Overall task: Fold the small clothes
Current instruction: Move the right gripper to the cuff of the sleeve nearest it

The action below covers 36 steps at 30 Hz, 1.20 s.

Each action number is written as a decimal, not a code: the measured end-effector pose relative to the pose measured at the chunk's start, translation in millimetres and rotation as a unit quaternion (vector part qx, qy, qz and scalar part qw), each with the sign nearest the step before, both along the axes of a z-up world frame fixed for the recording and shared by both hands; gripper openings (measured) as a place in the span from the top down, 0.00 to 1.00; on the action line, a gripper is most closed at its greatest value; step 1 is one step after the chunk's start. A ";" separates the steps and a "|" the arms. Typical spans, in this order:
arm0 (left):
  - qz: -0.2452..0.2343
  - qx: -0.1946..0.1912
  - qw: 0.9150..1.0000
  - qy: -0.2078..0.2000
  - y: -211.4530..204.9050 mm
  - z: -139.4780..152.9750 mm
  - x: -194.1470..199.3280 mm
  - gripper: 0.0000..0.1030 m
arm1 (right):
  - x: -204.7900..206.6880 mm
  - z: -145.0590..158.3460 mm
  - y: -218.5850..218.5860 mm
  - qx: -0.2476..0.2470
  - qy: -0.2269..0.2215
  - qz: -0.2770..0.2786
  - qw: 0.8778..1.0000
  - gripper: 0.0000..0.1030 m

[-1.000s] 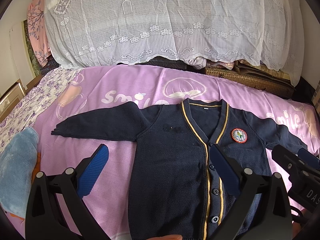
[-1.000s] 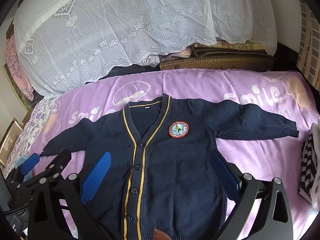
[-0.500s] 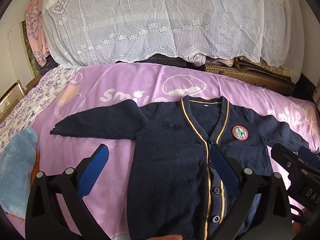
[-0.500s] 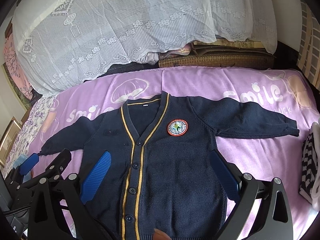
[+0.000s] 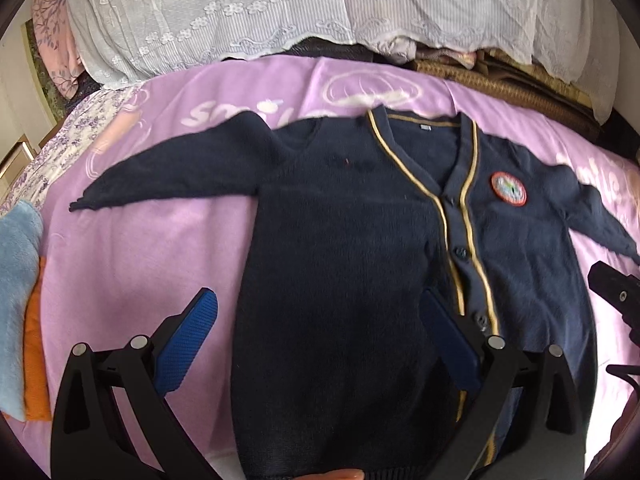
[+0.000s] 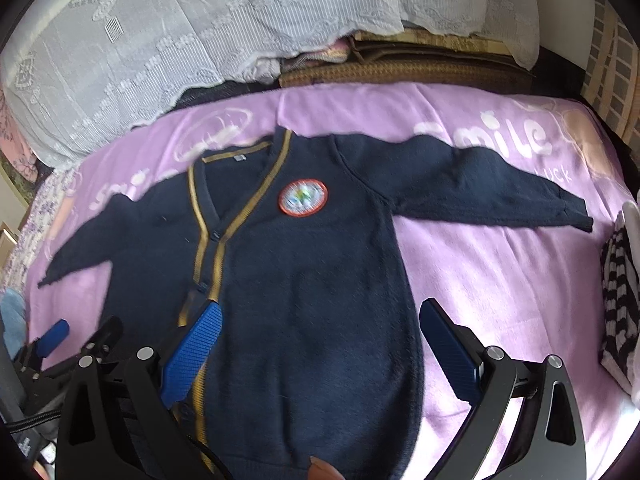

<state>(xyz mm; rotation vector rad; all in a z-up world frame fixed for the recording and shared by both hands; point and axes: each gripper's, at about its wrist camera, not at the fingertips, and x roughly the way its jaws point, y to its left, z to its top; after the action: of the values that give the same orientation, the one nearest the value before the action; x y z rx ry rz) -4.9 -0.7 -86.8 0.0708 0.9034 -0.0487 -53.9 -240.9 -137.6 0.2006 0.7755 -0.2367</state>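
A small navy cardigan (image 5: 344,248) with yellow trim and a round red badge (image 5: 509,189) lies flat, front up, on a purple blanket (image 5: 160,248), both sleeves spread out sideways. It also shows in the right wrist view (image 6: 304,280), badge (image 6: 303,197) near the middle. My left gripper (image 5: 320,340) is open and empty over the cardigan's lower left half. My right gripper (image 6: 320,340) is open and empty over its lower right half. The left gripper's blue fingertips (image 6: 54,336) show at the lower left of the right wrist view.
A white lace cover (image 5: 280,8) drapes the piled bedding behind the blanket. A light blue cloth (image 5: 16,272) on something orange lies at the left edge. A black-and-white striped garment (image 6: 618,296) lies at the right edge. Woven brown mats (image 6: 400,68) sit behind the blanket.
Both grippers have moved forward over the cardigan and apart, the left one toward the left side and the right one toward the right side. Both stay open. The cardigan has not moved.
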 end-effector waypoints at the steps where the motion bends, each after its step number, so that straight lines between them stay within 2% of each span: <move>1: -0.003 0.003 1.000 0.007 -0.9 -8.3 -0.3 0.04 | 1.3 -8.8 -2.2 0.020 -0.002 0.000 1.000 0.03; 5: -0.004 0.018 0.998 0.053 -3.6 -38.8 5.2 0.04 | 2.1 -42.0 -21.2 0.043 0.032 -0.018 0.998 0.03; 10: 0.001 0.018 0.999 0.031 -3.0 -46.6 -0.1 0.04 | -2.3 -61.2 -51.2 0.053 0.053 -0.046 0.996 0.03; 14: 0.000 -0.007 1.000 0.010 4.3 -50.1 -7.8 0.04 | -11.1 -70.8 -59.3 0.051 0.019 -0.039 0.998 0.03; 16: -0.004 -0.011 1.000 0.012 4.1 -50.6 -5.0 0.04 | -21.9 -72.3 -56.9 0.016 -0.005 -0.025 1.000 0.03; 17: -0.006 -0.013 1.000 0.014 4.5 -50.0 -5.6 0.04 | -25.3 -73.0 -55.1 0.015 -0.010 -0.021 1.000 0.03; 20: -0.014 -0.010 1.000 0.027 2.9 -41.0 -6.8 0.04 | -22.0 -76.3 -60.7 0.043 -0.019 -0.011 0.999 0.03; 22: -0.019 -0.045 0.998 0.030 5.7 -27.6 -7.6 0.04 | -26.8 -72.4 -68.8 0.066 -0.036 -0.010 0.997 0.03; 24: -0.024 -0.078 0.996 0.020 5.6 -6.4 -8.3 0.04 | -32.4 -63.5 -88.9 0.132 -0.069 -0.018 0.989 0.03; 26: -0.033 -0.075 0.997 0.004 -3.1 9.8 -7.1 0.04 | -42.9 -50.4 -116.7 0.187 -0.131 -0.060 0.972 0.03; 27: -0.042 -0.066 0.997 -0.006 -11.5 18.1 -5.4 0.04 | -54.1 -42.7 -136.9 0.210 -0.183 -0.117 0.953 0.03; 28: -0.050 -0.057 0.997 -0.015 -19.8 24.5 -3.0 0.04 | -62.5 -37.3 -153.9 0.223 -0.217 -0.170 0.935 0.03; 29: -0.057 -0.046 0.997 -0.025 -30.1 30.5 0.3 0.04 | -66.3 -33.9 -166.6 0.227 -0.235 -0.200 0.924 0.03; 30: -0.064 -0.039 0.997 -0.033 -39.7 34.1 3.7 0.04 | -67.0 -30.7 -185.9 0.233 -0.245 -0.229 0.913 0.03; 32: -0.082 -0.031 0.995 -0.038 -59.1 36.2 14.4 0.04 | -61.1 -32.8 -209.3 0.255 -0.237 -0.247 0.904 0.03; 36: -0.061 -0.029 0.997 -0.032 -76.6 25.5 41.3 0.04 | -30.8 -49.0 -230.9 0.309 -0.178 -0.219 0.908 0.03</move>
<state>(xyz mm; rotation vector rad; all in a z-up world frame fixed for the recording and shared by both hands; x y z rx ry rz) 36.3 -77.4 -61.4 0.0727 0.8317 -0.1848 -84.7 -471.8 -186.6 1.0015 0.4079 -0.3611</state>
